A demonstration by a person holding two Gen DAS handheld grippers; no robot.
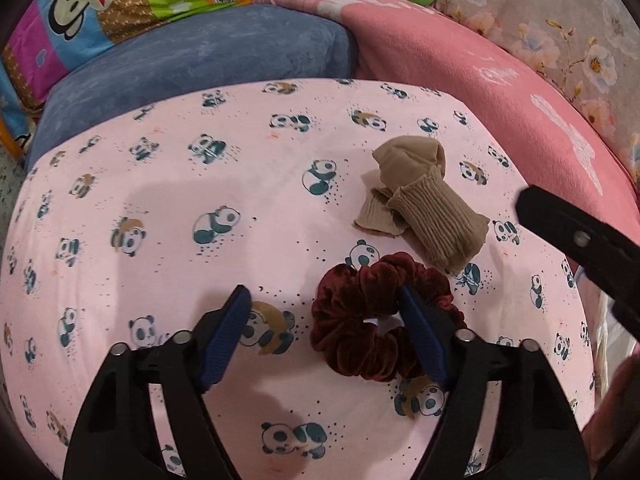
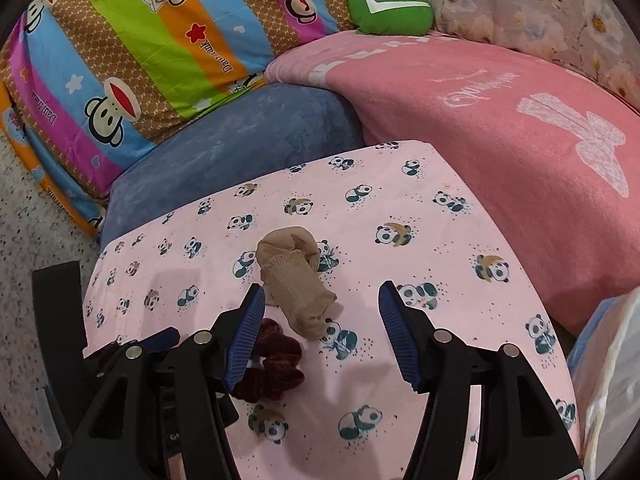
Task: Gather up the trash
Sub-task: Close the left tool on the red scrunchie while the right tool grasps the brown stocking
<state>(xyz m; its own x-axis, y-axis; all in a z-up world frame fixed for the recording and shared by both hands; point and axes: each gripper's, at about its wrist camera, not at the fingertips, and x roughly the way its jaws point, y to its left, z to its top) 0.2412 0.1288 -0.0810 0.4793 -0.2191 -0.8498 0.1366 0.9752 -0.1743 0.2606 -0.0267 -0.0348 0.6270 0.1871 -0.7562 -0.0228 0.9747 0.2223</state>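
Left tongs (image 1: 324,304) gape, one finger inside the scrunchie (image 1: 384,316) at lower centre; right tongs (image 2: 322,300) gape over the sock (image 2: 296,280); squeeze squarely.

Black fingers (image 1: 224,336), ribbed blue pads (image 2: 400,340)

Both wrist cameras look steeply down along their own fingers at the pink panda-print cloth (image 1: 160,208) (image 2: 440,248), close above it. Both share the beige ribbed sock (image 1: 424,204) (image 2: 296,280), dark red velvet scrunchie (image 1: 360,300) (image 2: 276,376), and cushions toward 12 o'clock.
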